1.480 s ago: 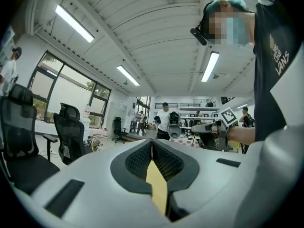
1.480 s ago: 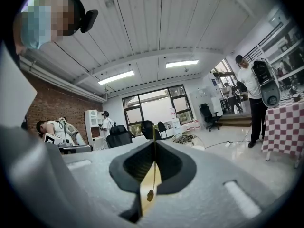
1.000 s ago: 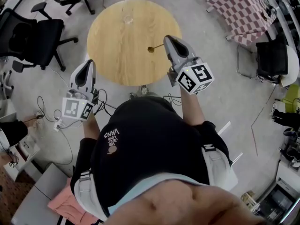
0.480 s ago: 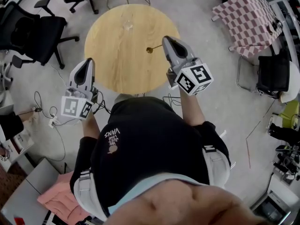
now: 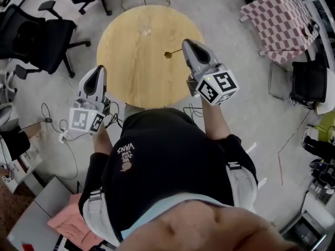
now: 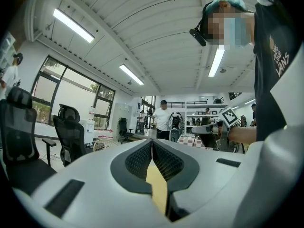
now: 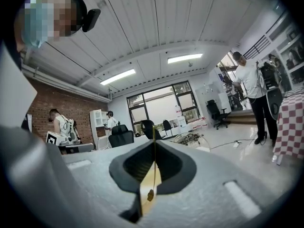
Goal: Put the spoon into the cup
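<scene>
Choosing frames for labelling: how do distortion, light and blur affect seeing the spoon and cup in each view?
Head view: even light, edges bent by fisheye; clear cup faint on the table, spoon small but sharp. Right gripper view: heavy fisheye, dark corners, spoon a thin line between shut jaws. Left gripper view: same curvature, neither visible.

left gripper points forward at the left, jaws together with nothing between them. right gripper reaches further ahead, jaws closed on a spoon.

Bright ceiling strips (fisheye-warped edges)
</scene>
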